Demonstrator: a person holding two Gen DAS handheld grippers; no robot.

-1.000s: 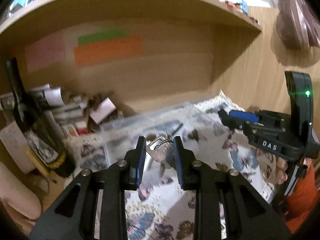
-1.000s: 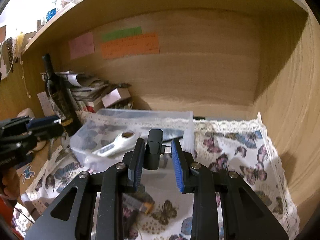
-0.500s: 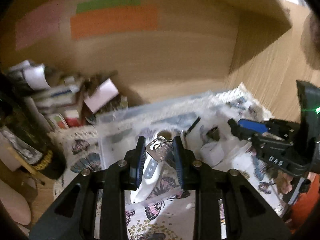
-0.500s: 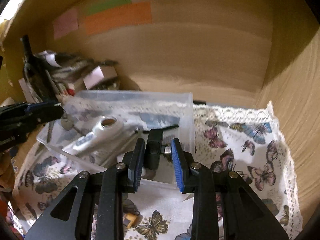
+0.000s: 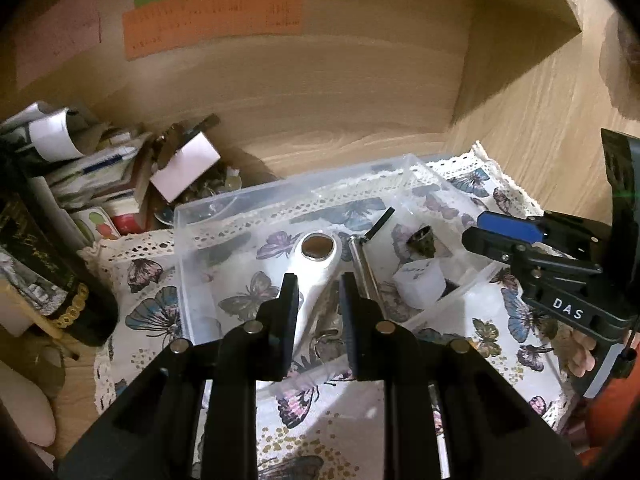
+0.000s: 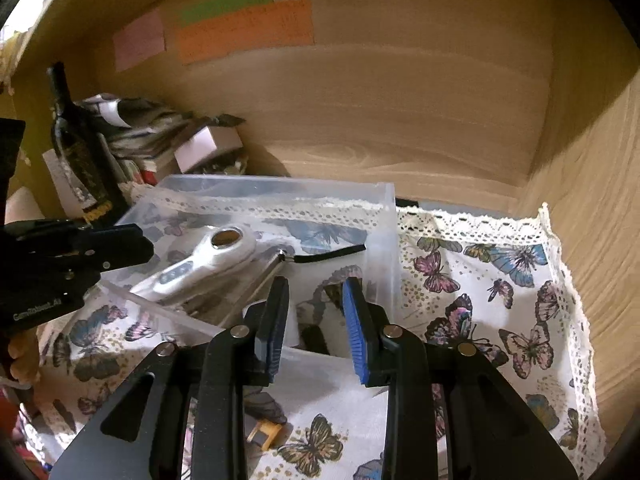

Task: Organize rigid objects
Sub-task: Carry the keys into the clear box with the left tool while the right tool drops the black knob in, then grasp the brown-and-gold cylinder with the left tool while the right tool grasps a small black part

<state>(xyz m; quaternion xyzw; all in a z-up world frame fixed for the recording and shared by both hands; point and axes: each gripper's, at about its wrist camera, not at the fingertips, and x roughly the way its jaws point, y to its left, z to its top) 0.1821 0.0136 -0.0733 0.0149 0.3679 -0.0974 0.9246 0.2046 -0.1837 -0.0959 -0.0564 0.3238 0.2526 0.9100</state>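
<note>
A clear plastic bin stands on the butterfly cloth. It holds a white handheld device, a metal rod with a black strap, a white cube and a small dark bell-shaped piece. My left gripper is open and empty over the bin's near side; the keys lie in the bin below it. My right gripper is open and empty over the bin's right part; a black adapter lies below it.
A dark wine bottle and a pile of papers and small boxes crowd the left back corner. The wooden back wall carries coloured notes. A small yellow piece lies on the cloth in front of the bin.
Both grippers opened over the bin. The left one let go of the keys and the right one let go of the black adapter; both things now lie in the bin.
</note>
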